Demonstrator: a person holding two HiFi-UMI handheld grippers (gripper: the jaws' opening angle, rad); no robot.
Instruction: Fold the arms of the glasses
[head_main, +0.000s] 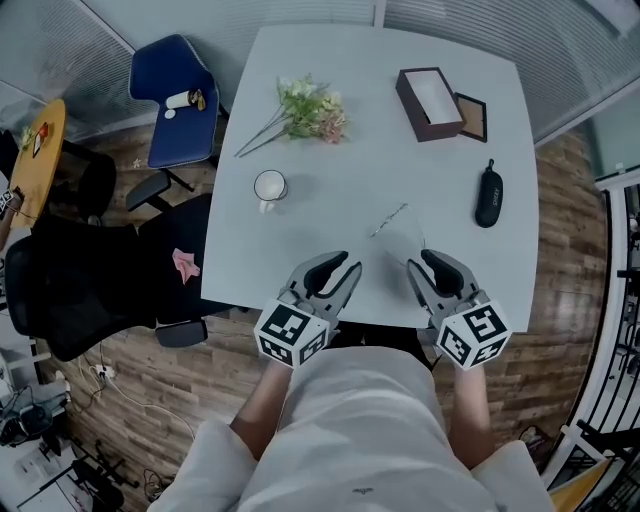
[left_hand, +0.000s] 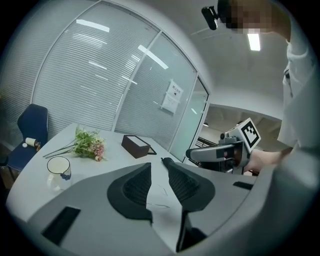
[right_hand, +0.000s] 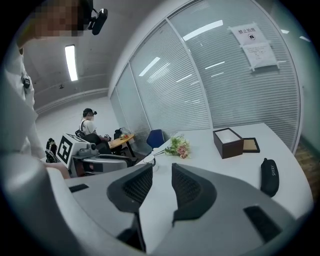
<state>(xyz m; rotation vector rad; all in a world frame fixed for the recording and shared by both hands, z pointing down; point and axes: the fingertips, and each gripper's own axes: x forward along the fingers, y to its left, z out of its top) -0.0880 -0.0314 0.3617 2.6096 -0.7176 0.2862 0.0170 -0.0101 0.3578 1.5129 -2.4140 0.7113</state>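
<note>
Faintly visible thin-framed glasses (head_main: 391, 219), one arm out, near open, empty left gripper (head_main: 343, 267) and right gripper (head_main: 421, 263).

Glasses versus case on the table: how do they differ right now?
The glasses are thin and nearly clear; the case is solid black. The glasses lie just ahead of the left gripper and right gripper; the case lies further right, near the edge of the table. One glasses arm sticks out unfolded; the case looks closed. Both rest on the table, ungripped.
</note>
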